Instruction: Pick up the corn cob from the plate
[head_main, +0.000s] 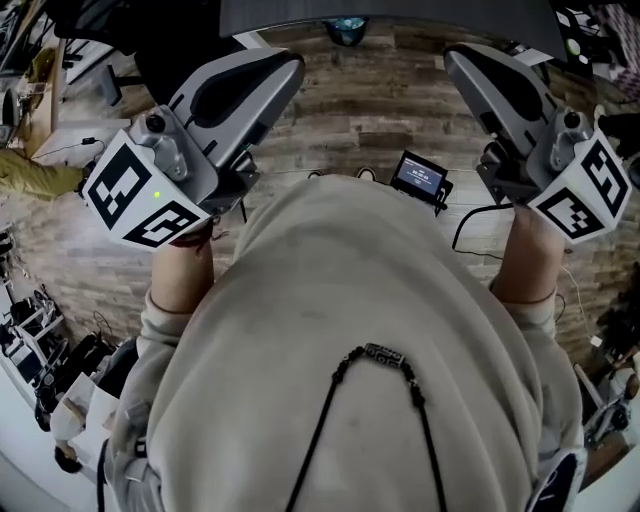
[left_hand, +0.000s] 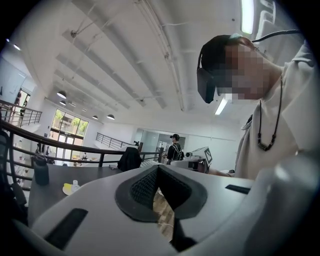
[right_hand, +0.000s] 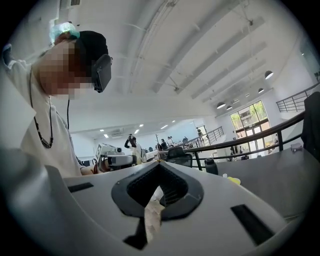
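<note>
Both grippers are held level at chest height, away from the table. In the head view my left gripper (head_main: 285, 65) and right gripper (head_main: 462, 58) point forward over a wood-pattern floor, and both show shut and empty. The left gripper view has the jaw tips (left_hand: 158, 170) meeting with nothing between them, and so does the right gripper view (right_hand: 159, 167). A small yellow thing on a plate (left_hand: 68, 189), too small to tell for certain as the corn cob, lies far off on a grey table (left_hand: 85, 175). The yellow thing (right_hand: 232, 180) also shows in the right gripper view.
A dark bottle (left_hand: 41, 170) stands on the table beside the plate, and the bottle (right_hand: 211, 166) shows again in the right gripper view. A small screen device (head_main: 420, 177) with cables lies on the floor ahead. A person (left_hand: 175, 148) stands in the background. A black railing (left_hand: 60, 142) runs behind the table.
</note>
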